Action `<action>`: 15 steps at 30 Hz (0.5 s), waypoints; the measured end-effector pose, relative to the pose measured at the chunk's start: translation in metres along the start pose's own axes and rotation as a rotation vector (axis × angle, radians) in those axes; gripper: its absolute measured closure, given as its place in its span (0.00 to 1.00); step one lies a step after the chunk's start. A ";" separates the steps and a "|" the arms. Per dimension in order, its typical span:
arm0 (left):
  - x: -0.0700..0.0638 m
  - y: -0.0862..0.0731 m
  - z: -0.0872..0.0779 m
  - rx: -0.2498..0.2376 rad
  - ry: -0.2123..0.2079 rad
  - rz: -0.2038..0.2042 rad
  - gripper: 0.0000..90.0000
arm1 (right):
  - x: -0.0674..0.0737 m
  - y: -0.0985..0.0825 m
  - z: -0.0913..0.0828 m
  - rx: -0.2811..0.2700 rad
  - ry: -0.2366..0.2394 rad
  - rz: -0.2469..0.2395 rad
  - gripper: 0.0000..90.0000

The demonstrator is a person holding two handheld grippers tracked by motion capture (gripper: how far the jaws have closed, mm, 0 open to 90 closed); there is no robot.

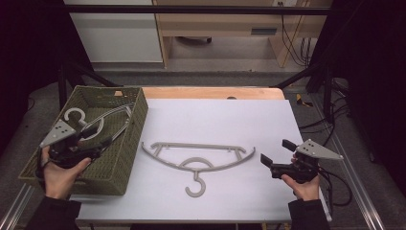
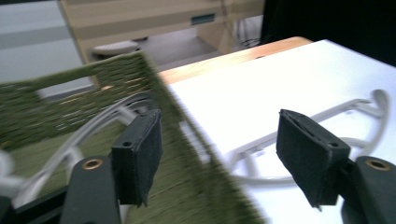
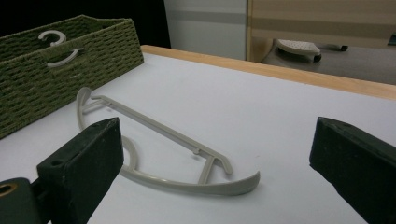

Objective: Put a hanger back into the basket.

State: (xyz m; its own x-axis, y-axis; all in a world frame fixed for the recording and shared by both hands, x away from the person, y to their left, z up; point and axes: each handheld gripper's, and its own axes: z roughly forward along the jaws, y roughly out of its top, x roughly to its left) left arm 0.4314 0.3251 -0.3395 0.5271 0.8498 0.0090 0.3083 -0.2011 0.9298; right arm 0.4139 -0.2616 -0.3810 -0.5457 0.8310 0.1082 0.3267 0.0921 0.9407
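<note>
On the table (image 1: 268, 120), the green basket (image 1: 129, 143) holds one grey hanger (image 1: 103, 120); a second hanger (image 1: 197, 160) lies outside, still to go. My left hand-held gripper (image 1: 98, 139) and right hand-held gripper (image 1: 275, 151) gape empty.

A lab or test room, by the look of it: a white-topped table (image 1: 225, 120) stands inside a black metal frame (image 1: 191, 9); loose cables (image 1: 294, 43) hang by plain wooden furniture (image 1: 215, 24) behind. The floor beyond is bare and grey; the surroundings are dark.
</note>
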 end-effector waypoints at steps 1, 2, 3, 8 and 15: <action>-0.005 -0.001 0.002 -0.002 -0.008 0.002 0.31 | 0.001 0.000 0.001 0.003 0.005 -0.003 0.04; -0.012 -0.004 0.005 -0.013 -0.021 0.001 0.29 | 0.002 -0.001 0.002 0.005 0.008 -0.008 0.04; -0.017 -0.005 0.007 -0.015 -0.025 0.003 0.26 | 0.003 -0.001 0.004 0.011 0.011 -0.008 0.04; -0.045 -0.016 0.019 -0.011 -0.072 0.009 0.15 | 0.008 -0.003 0.013 0.029 0.024 -0.020 0.05; -0.073 -0.027 0.034 0.026 -0.130 0.058 0.12 | 0.016 -0.008 0.026 0.069 0.060 -0.047 0.06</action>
State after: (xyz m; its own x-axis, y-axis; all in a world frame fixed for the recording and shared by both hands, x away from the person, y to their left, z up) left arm 0.4110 0.2519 -0.3778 0.6422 0.7664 0.0130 0.2942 -0.2621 0.9191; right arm 0.4229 -0.2345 -0.3957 -0.6059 0.7910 0.0856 0.3510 0.1692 0.9210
